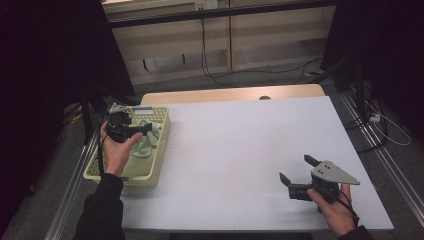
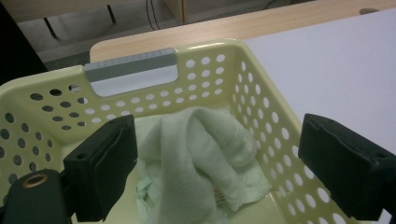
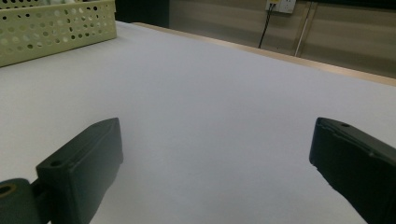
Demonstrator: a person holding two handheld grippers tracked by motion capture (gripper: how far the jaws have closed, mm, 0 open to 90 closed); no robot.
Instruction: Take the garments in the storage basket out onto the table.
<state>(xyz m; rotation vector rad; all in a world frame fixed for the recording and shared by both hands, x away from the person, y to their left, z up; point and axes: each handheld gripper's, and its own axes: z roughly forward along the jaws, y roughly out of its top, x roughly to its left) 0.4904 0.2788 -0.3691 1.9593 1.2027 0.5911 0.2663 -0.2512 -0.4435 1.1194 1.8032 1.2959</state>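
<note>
A pale yellow perforated basket [image 1: 165,137] stands at the table's left edge, and a crumpled pale green cloth [image 1: 148,140] lies inside it. My left gripper [image 1: 131,128] hovers over the basket's far half, held in a hand. In the left gripper view its jaws [image 2: 217,140] stand wide apart with the cloth [image 2: 196,158] bunched between and below them, and neither pad presses on it. The basket's wall [image 2: 261,107] has a grey handle [image 2: 130,65]. My right gripper [image 1: 297,169] is open over the bare table at the front right, nothing between its jaws [image 3: 215,140].
The white table top [image 1: 240,145] spreads between the two hands, with a wooden strip [image 1: 230,94] along its far edge. The basket's side [image 3: 56,28] shows far off in the right gripper view. Cables [image 1: 220,75] trail on the floor behind, and metal rails [image 1: 372,135] run along the sides.
</note>
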